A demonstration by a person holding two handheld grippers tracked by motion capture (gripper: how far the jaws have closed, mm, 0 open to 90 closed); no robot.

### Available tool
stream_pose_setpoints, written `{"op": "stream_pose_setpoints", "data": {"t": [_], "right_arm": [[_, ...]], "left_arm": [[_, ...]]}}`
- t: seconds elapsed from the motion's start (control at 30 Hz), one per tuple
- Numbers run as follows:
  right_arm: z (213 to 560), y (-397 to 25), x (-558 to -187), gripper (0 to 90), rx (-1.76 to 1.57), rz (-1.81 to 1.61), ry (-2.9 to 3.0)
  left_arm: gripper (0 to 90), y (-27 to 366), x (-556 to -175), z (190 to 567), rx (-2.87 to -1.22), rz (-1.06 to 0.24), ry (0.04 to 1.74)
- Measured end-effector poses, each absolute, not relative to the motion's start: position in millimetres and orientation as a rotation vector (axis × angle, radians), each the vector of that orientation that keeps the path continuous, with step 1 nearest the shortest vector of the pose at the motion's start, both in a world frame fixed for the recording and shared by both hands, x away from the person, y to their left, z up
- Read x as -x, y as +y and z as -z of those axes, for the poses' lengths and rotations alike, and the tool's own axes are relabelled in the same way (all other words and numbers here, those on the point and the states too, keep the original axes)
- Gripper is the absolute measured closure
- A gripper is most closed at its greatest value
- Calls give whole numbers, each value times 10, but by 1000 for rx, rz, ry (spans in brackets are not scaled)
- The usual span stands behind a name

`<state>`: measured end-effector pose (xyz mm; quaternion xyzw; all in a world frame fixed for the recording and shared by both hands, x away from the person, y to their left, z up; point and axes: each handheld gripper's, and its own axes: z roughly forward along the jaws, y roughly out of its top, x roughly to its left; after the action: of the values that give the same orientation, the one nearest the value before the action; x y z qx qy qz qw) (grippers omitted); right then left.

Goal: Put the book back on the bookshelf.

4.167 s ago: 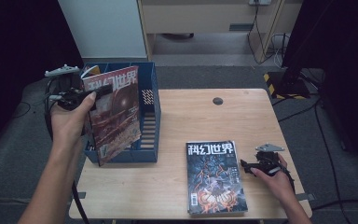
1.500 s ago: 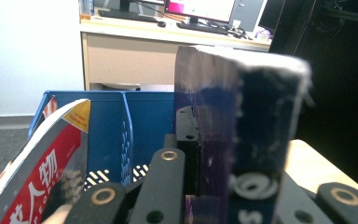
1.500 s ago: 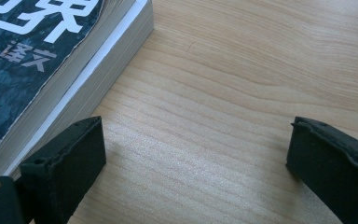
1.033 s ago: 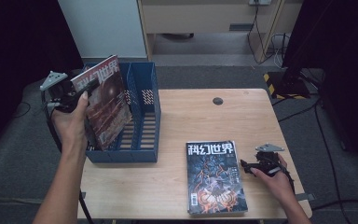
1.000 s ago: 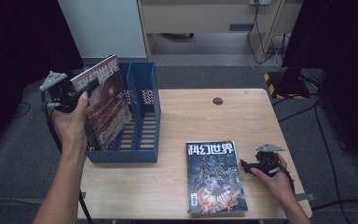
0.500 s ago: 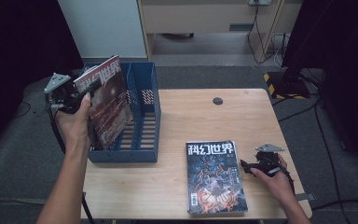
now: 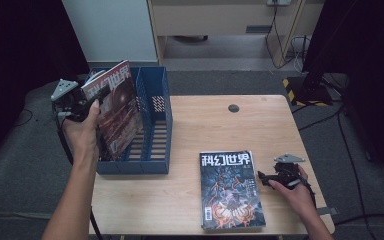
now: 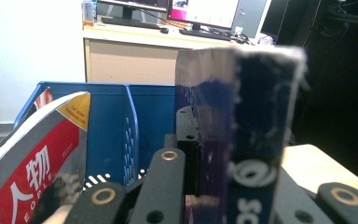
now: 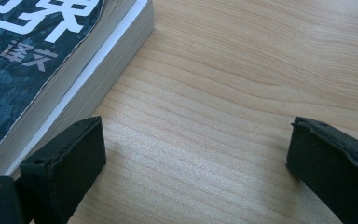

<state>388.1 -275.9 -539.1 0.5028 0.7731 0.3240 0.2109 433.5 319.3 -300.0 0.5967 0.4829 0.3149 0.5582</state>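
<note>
A: What's the magazine (image 7: 116, 107) look like?

B: Dark reddish cover, white title characters, tilted over the blue file rack (image 7: 152, 125) — the left gripper (image 7: 82, 102) is clamped on its edge.

A: And the right gripper (image 7: 266, 177)?

B: Jaws wide apart on the table (image 7: 220, 125) — just beside the magazine stack (image 7: 230, 190).

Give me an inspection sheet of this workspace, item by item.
Surface: light wooden table, dark round spot near the far edge.
Job's things: magazine held tilted over the blue file rack; stack of magazines lies flat near the front edge.
Clutter: nothing seen.
Grippers: left gripper shut on the magazine; right gripper open, low over the table beside the stack.
Cables: several on the floor behind.
Surroundings: grey floor, cabinet, monitors on a desk.
</note>
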Motion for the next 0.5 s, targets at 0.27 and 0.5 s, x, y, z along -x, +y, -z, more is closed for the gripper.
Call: {"op": "stream_pose_setpoints", "data": {"t": [0.27,0.5], "right_arm": [[5390,-2759,-3880,46,-1399,-901,2149],[5389,-2759,-3880,46,-1399,-901,2150]], "left_arm": [[836,3195,-4340,3019,-1408,-747,1139],[836,3189,-4351,3042,-1409,-745,1140]]}}
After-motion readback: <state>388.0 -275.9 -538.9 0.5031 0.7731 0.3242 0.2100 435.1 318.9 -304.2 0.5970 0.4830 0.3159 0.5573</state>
